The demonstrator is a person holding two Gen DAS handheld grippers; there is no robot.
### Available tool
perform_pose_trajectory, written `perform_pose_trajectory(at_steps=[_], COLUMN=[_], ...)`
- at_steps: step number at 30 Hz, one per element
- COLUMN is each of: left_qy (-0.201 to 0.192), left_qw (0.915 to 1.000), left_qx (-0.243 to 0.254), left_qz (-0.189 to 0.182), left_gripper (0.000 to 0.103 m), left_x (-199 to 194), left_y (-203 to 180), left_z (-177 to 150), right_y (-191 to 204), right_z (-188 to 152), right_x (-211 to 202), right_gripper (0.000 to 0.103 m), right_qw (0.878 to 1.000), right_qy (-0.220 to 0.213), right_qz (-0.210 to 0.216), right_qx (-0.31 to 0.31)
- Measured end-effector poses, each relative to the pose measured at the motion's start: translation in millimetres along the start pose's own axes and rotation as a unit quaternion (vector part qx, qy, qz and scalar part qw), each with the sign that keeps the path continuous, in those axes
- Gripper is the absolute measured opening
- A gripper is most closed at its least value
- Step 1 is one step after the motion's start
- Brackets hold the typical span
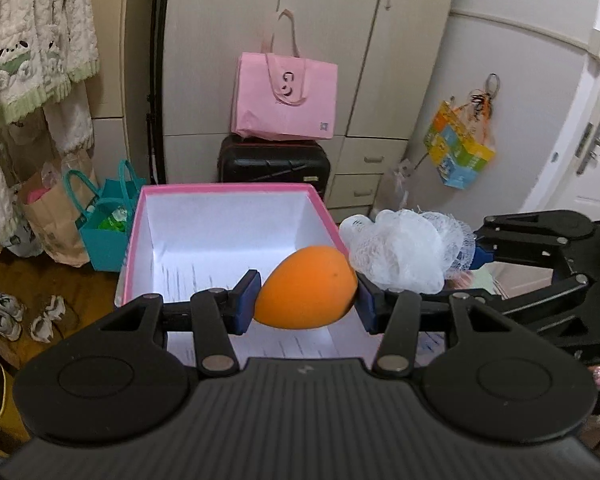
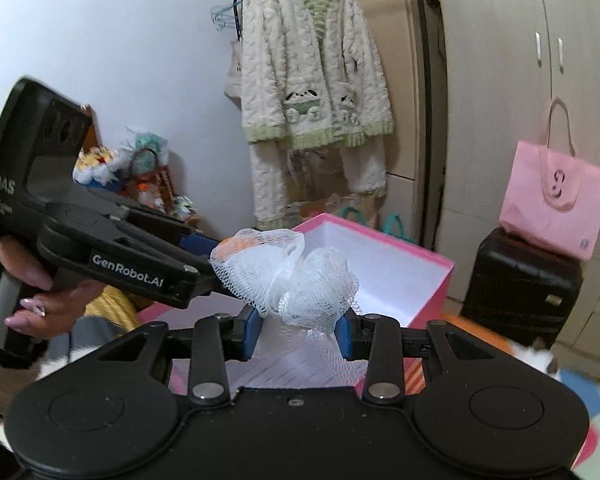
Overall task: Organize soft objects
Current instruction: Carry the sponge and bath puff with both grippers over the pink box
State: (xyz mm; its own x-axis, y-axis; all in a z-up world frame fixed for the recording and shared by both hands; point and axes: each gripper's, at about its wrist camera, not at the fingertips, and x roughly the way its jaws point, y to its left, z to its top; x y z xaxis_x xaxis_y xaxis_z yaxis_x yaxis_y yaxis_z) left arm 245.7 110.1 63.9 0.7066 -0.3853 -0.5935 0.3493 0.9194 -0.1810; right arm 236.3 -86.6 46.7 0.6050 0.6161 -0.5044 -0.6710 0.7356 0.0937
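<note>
1. An orange egg-shaped sponge [image 1: 306, 287] is pinched between the blue pads of the left gripper [image 1: 307, 300]; the jaws are partly closed, pressed on its two ends, and it is held above the near edge of the pink box [image 1: 129, 240].
2. A white mesh bath pouf [image 2: 300, 276] is clamped by the right gripper [image 2: 298, 330], whose jaws are drawn in fairly narrow on the gathered netting, the bulk of the pouf bulging ahead of the pads.
3. In the left wrist view the pouf [image 1: 404, 252] is seen just right of the sponge, nearly touching it, with the right gripper's fingers reaching in from that side.
4. The box lies directly ahead of and below both pairs of jaws; its white interior appears empty as far as it can be seen.
5. Judged from this, both soft objects have been picked up, but nothing has yet been put away; lowering and releasing both into the box is what remains.
6. Beyond the box, a black suitcase [image 1: 274, 164] with a pink tote bag [image 1: 286, 96] on it is seen against the wardrobe.
</note>
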Motion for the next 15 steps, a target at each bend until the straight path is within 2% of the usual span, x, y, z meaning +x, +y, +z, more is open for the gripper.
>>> perform_pose_trajectory(at_steps=[7, 11, 15], left_qy=[0.0, 0.031, 0.073], left_qw=[0.9993, 0.9969, 0.9923], left_qx=[-0.028, -0.072, -0.096], left_qz=[0.024, 0.005, 0.028], left_gripper=[0.049, 0.049, 0.049], left_x=[67.0, 99.4, 126.7], left_y=[27.5, 48.0, 63.1], left_z=[24.0, 29.7, 31.1], right_y=[-31.5, -48.0, -50.0], right_z=[22.3, 22.4, 22.9], right_x=[46.3, 76.7, 109.4], right_gripper=[0.042, 0.042, 0.042], right_qw=[0.998, 0.997, 0.991], right_qy=[0.031, 0.061, 0.107], right_qz=[-0.043, -0.048, -0.055], right_qx=[-0.016, -0.011, -0.067])
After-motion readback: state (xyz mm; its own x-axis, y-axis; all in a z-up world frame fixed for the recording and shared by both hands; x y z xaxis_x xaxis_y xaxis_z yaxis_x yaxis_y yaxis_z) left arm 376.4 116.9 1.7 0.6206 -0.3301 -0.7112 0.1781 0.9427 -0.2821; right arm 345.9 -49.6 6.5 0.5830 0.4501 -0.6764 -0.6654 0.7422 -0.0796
